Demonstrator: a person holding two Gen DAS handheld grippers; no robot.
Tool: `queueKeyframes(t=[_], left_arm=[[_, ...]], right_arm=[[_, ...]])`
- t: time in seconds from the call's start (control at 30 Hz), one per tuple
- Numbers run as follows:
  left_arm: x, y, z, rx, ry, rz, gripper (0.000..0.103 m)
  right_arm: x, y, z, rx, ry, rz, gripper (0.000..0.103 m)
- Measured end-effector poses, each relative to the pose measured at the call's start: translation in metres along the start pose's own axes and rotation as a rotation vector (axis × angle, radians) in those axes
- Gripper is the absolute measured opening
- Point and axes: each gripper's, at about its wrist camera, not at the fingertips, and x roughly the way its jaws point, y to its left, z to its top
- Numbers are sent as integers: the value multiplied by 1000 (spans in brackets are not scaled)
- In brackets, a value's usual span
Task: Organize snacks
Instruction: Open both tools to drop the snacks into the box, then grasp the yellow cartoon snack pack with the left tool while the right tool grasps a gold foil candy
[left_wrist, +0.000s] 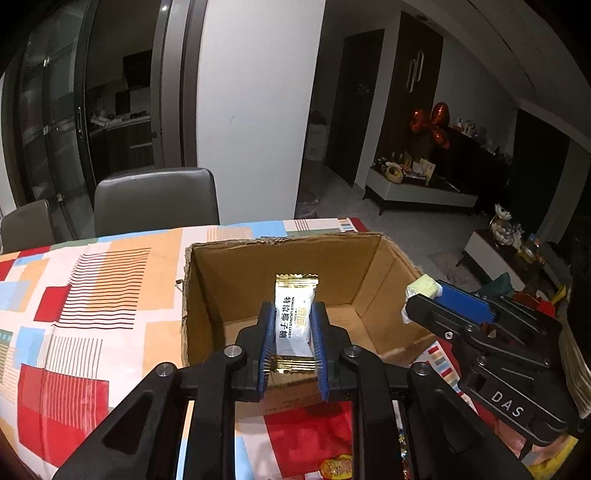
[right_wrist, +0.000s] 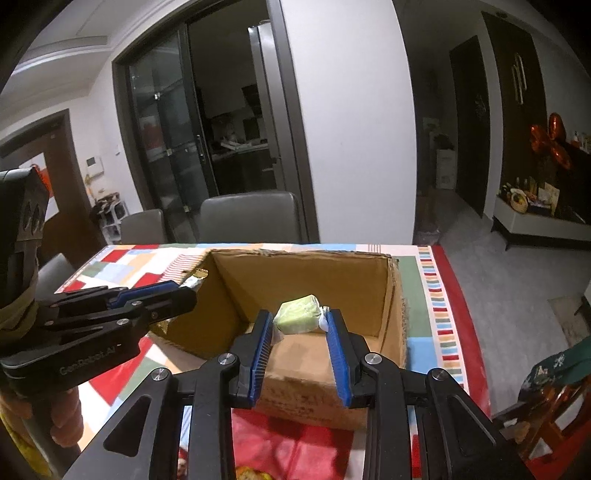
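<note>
An open brown cardboard box (left_wrist: 284, 240) (right_wrist: 295, 253) stands on the patterned tablecloth, and its visible floor is bare. My left gripper (left_wrist: 293, 309) (right_wrist: 186, 290) is shut on a white-and-gold candy packet (left_wrist: 295, 291), held upright over the box's near left part. My right gripper (right_wrist: 300, 315) (left_wrist: 424, 297) is shut on a pale green wrapped candy (right_wrist: 298, 318) (left_wrist: 423, 287) at its fingertips, above the box's near right side. The two grippers hang side by side, a little apart.
The colourful tablecloth (left_wrist: 92, 295) (right_wrist: 424, 295) covers the table, whose right edge runs just past the box. More snack wrappers (left_wrist: 336, 467) (right_wrist: 247, 472) lie close to me, below the grippers. Grey chairs (left_wrist: 155, 199) (right_wrist: 251, 218) stand behind the table's far side.
</note>
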Motion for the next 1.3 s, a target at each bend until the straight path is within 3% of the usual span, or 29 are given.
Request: queueKeyframes(t=[0.07, 0.27, 0.8, 1.3], left_arm=[[1, 2, -1, -15, 1, -1, 44], [-13, -3, -7, 1, -24, 12, 50], [-99, -39, -56, 121, -167, 19, 53], [-97, -54, -111, 211, -94, -15, 53]], right_arm=[[3, -1, 2, 6, 9, -9, 39], [-5, -2, -3, 19, 14, -10, 45], [-70, 5, -42, 22, -18, 21, 45], [-87, 0, -98, 70, 36, 3, 45]])
